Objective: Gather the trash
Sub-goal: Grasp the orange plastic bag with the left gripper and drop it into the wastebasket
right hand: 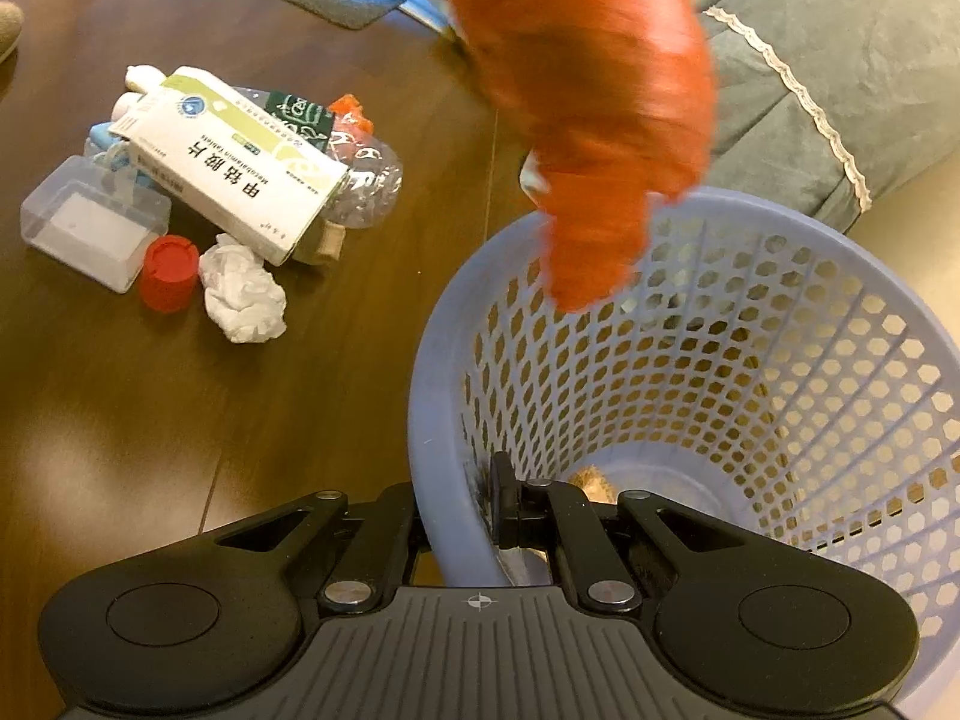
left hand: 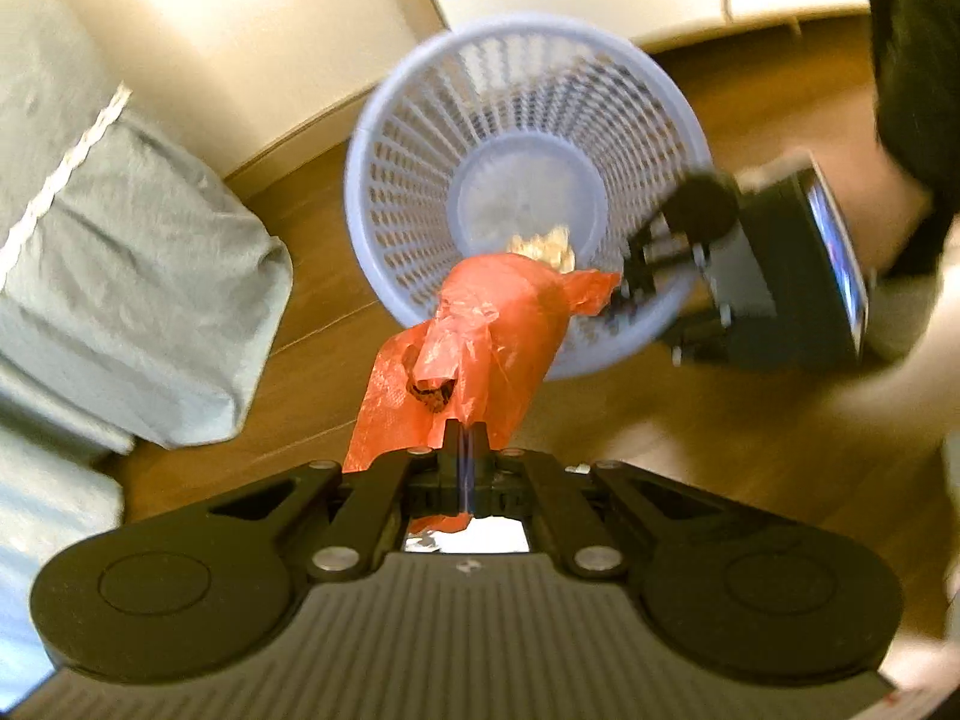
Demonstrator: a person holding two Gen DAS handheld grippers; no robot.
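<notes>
blur smears orange bag (left hand: 480, 330) pinched in left claw (left hand: 462, 438); right claw (right hand: 501, 504) clamps basket rim (right hand: 438, 420).

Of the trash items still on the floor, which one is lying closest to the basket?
The crumpled white paper ball. It lies at the pile's edge facing the blue basket, beside the red cap; the medicine box and clear plastic case lie farther away.

bag (left hand: 480, 330): thin crinkled orange plastic, faint sheen | basket (right hand: 750, 360): perforated lilac plastic, smooth, matt | floor (right hand: 180, 420): dark wood, glossy | cushion (left hand: 120, 276): grey-green cloth, soft matt nap | tissue (right hand: 243, 294): crumpled white paper | cap (right hand: 170, 272): ribbed red plastic | box (right hand: 240, 174): printed card, smooth
</notes>
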